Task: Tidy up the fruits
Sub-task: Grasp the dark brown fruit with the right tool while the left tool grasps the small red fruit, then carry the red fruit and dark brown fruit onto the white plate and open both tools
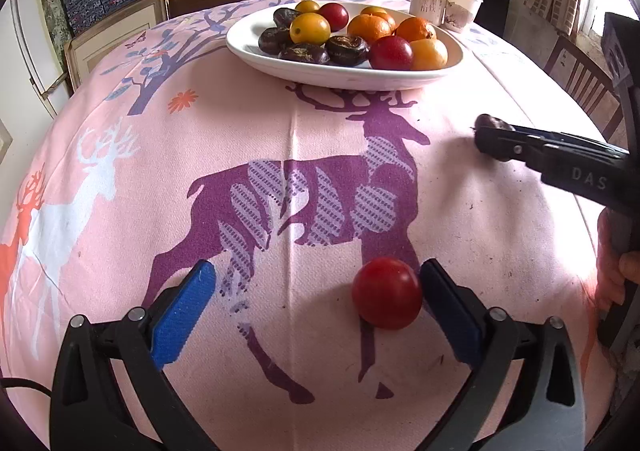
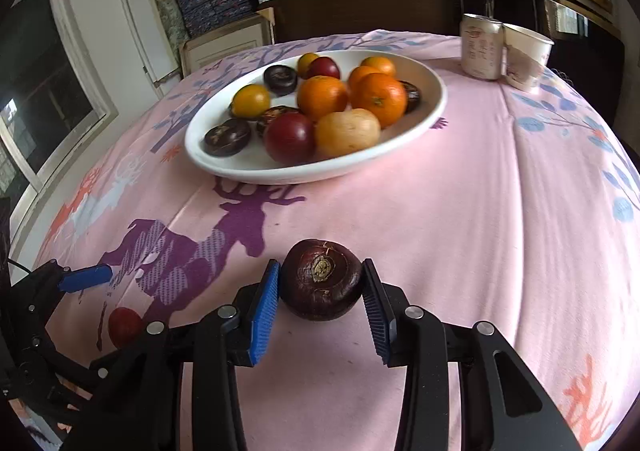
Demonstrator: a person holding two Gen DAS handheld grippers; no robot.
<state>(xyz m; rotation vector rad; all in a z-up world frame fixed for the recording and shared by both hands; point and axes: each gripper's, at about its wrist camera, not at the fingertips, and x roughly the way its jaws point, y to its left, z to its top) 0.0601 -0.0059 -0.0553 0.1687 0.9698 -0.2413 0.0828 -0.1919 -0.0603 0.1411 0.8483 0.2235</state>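
Left wrist: fingers (image 1: 184, 307) wide, round red plum (image 1: 386, 293) hugging one pad, liable to roll; right gripper (image 2: 320, 305) pinching dark water chestnut (image 2: 322, 279), could slip.

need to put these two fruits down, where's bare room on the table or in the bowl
Bare cloth between the bowl and both claws, and right of the bowl below the can. Inside, only the left rim beside the dark chestnuts is free; the oranges crowd the middle.

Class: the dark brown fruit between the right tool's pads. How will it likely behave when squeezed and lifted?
The dark brown fruit looks glossy, so it may slip between the right tool pads. Its flattened round shape suggests it could roll if released. The skin looks firm, probably tolerating a moderate squeeze.
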